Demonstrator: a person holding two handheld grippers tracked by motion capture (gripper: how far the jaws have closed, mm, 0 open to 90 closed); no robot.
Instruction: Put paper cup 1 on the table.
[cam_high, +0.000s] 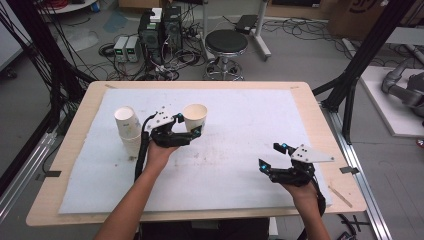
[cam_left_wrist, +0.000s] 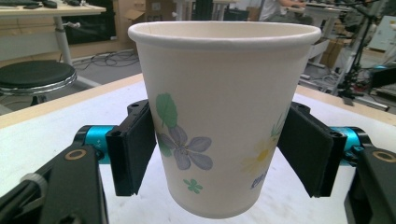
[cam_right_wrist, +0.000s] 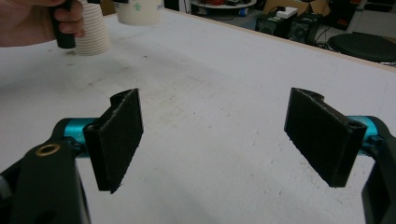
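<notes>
Left gripper (cam_high: 188, 125) clamping flowered paper cup (cam_left_wrist: 224, 116), right gripper (cam_right_wrist: 212, 135) wide, cup stack (cam_high: 127, 129) beside

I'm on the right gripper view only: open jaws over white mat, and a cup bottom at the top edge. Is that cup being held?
Observer: Yes. The left gripper has its jaws against both sides of the paper cup, upright, mouth up.
Operator: Is it off the table?
Observer: The left gripper view shows its base clear of the white mat.
Operator: Anything printed on it?
Observer: Flowers: a purple one, a yellow one, green leaves.
Operator: And the stack beside it?
Observer: The cup stack stands left of the held cup, mouths down.
</notes>
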